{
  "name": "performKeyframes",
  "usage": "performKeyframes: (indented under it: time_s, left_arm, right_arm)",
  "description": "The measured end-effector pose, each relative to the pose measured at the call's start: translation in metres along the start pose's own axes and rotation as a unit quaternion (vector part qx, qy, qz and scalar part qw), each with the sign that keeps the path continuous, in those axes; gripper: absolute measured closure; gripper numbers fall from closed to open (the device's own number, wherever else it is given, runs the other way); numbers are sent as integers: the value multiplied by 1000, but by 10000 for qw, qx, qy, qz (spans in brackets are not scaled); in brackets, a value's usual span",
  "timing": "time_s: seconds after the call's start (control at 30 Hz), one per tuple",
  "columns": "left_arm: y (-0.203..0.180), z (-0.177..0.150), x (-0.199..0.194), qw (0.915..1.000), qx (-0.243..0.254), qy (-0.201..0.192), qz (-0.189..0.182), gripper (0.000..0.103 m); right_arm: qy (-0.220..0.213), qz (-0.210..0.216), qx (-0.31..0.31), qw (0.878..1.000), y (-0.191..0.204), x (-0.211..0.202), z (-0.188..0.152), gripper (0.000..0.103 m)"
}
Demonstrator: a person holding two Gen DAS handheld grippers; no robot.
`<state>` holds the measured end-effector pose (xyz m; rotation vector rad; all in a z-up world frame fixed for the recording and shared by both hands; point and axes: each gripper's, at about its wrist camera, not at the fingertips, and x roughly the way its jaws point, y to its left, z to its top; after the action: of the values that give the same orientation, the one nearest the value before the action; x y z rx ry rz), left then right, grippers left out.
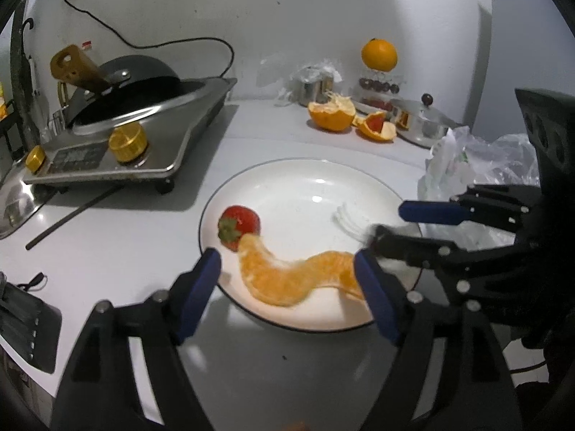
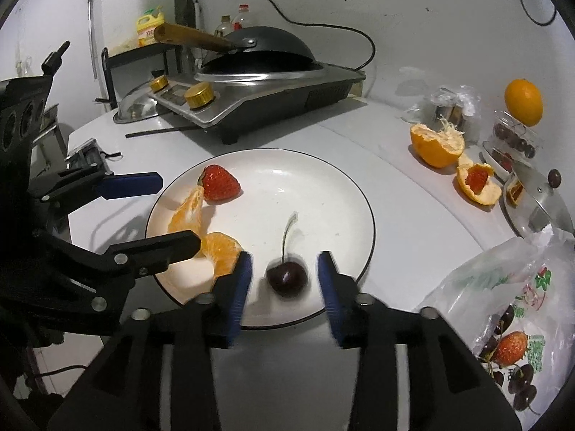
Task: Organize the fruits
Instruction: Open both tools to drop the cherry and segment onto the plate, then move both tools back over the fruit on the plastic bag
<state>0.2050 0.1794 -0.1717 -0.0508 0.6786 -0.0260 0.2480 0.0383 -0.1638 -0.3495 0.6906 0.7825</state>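
Note:
A white plate (image 1: 305, 186) (image 2: 323, 186) on the white counter holds a strawberry (image 1: 239, 226) (image 2: 220, 182), peeled orange segments (image 1: 291, 280) (image 2: 201, 230) and a dark cherry (image 2: 286, 276) with a stem. My left gripper (image 1: 287, 283) is open over the plate's near edge, its fingers either side of the orange segments. My right gripper (image 2: 284, 280) is open, its blue pads either side of the cherry and apart from it. In the left wrist view the right gripper (image 1: 399, 222) hides the cherry.
A cooker with a wok (image 1: 122, 107) (image 2: 258, 72) stands at the back left. Orange peel halves (image 1: 332, 113) (image 2: 436, 145), a whole orange (image 1: 379, 54) (image 2: 523, 102), a cherry box (image 2: 514, 140), a steel pot lid (image 1: 424, 122) and a plastic fruit bag (image 2: 510, 287) lie to the right.

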Motion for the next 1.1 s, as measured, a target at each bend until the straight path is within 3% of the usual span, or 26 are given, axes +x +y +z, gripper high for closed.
performKeyframes:
  time_s: [0.63, 0.7, 1.1]
  left_arm:
    - [-28, 5, -23, 9998, 70, -128, 138, 23]
    - [-32, 6, -26, 9997, 91, -137, 157, 19]
    - [-66, 18, -36, 9994, 157, -272, 167, 18]
  right_arm:
    - [-388, -174, 148, 9990, -16, -50, -13, 60]
    - [-447, -186, 194, 9986, -20, -55, -15, 60]
    - [-759, -322, 440, 9956, -52, -91, -32, 59]
